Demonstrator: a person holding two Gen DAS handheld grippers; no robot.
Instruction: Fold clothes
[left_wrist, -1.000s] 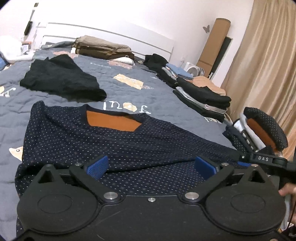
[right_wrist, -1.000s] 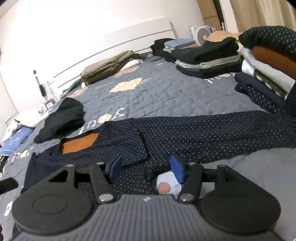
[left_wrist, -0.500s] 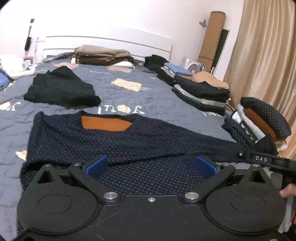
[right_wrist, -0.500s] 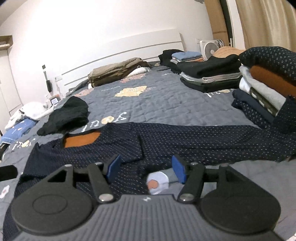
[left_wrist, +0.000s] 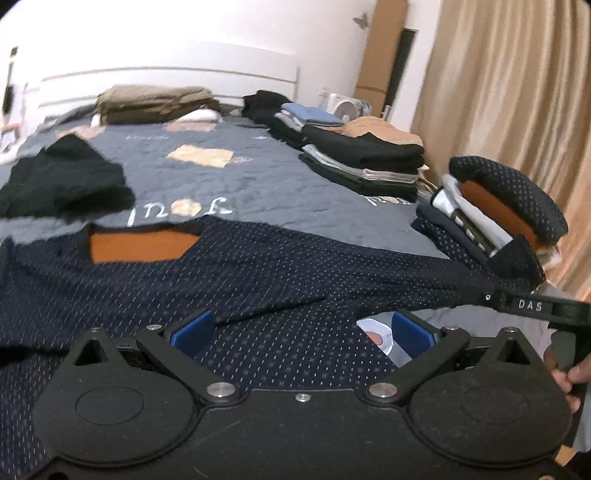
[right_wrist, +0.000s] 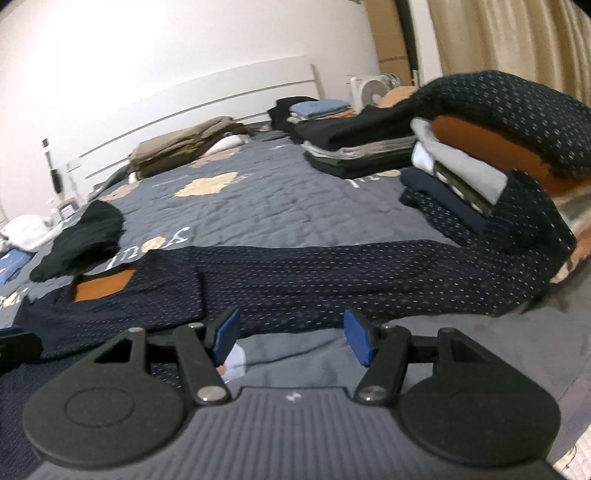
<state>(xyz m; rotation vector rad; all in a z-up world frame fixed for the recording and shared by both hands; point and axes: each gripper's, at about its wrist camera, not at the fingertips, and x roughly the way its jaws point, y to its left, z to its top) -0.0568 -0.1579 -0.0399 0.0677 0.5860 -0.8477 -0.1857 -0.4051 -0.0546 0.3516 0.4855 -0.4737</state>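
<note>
the navy dotted sweater (left_wrist: 258, 280) lay spread flat on the bed (left_wrist: 258, 177), one sleeve (right_wrist: 369, 273) stretched toward the folded stacks (right_wrist: 480, 147), likely readied for folding, while left gripper (left_wrist: 301, 328) and right gripper (right_wrist: 291, 336) fingers hovered open, gripping nothing.

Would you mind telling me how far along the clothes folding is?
Done: folded stacks along the bed's edge. In hand: the dotted navy sweater lies spread flat, sleeve outstretched; both tongs, left and right, hover open above it. Left: folding it, then the crumpled black garment.
</note>
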